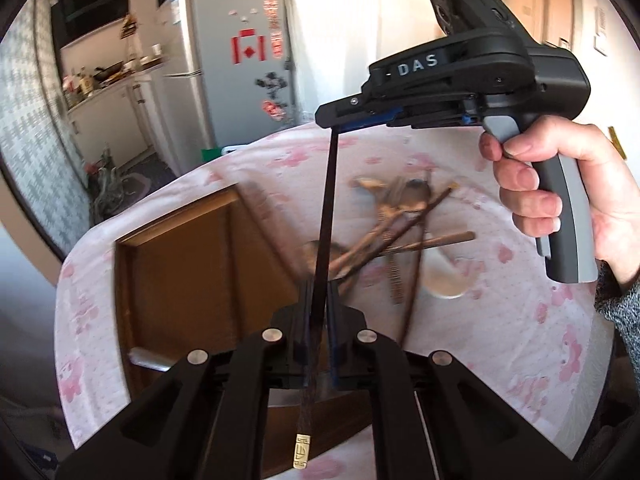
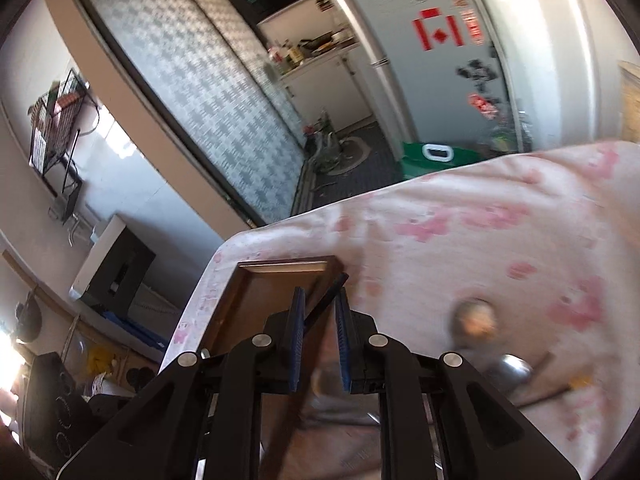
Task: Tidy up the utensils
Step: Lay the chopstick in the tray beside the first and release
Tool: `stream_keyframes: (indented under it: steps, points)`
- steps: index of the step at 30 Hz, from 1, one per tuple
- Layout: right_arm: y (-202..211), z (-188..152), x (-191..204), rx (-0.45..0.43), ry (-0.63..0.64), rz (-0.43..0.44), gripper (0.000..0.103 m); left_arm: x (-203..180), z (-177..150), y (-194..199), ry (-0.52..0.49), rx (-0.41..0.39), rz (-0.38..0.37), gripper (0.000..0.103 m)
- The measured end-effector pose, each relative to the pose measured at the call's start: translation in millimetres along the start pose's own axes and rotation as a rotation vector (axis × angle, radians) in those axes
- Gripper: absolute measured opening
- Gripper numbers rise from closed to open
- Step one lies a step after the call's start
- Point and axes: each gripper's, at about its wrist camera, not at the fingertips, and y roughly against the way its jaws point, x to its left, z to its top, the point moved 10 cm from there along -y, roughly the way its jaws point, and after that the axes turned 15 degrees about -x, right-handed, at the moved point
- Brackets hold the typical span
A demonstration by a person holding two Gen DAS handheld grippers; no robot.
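Observation:
A dark chopstick (image 1: 325, 216) runs from my left gripper (image 1: 318, 286) up to my right gripper (image 1: 334, 118). My left gripper is shut on its thick patterned end. The right gripper's jaws stand around its thin tip (image 2: 325, 300), with a small gap showing in the right wrist view (image 2: 320, 300). A heap of chopsticks and spoons (image 1: 396, 220) lies on the pink flowered tablecloth (image 1: 500, 320) right of the chopstick. A wooden tray (image 1: 184, 264) sits to the left, and also shows in the right wrist view (image 2: 280, 268).
A white ceramic spoon (image 1: 444, 280) lies at the heap's near edge. A metal spoon (image 2: 512, 368) and a blurred round object (image 2: 476, 316) lie on the cloth. The table's far edge drops to the kitchen floor, with a fridge (image 1: 236, 64) behind.

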Motion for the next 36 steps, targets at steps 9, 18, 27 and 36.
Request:
stream_keyframes:
  steps: [9,18,27,36]
  points:
    - [-72.3,-30.3,21.4,0.096,-0.004,0.015,0.014,51.4,-33.0,-11.1,0.064,0.057,0.043,0.007]
    - [-90.1,-57.7,41.3,0.163,0.069,0.029,0.031,78.6,-57.9,-12.8,0.113,0.109,0.107,0.007]
    - [-25.6,-50.9,17.0,0.108,0.056,0.028,0.048,84.5,-65.8,-14.4,0.093,0.152,0.139,0.007]
    - [81.1,-40.4,-58.9,0.037,0.057,-0.039,0.059,72.8,-55.5,2.5,-0.012,0.141,0.186,0.058]
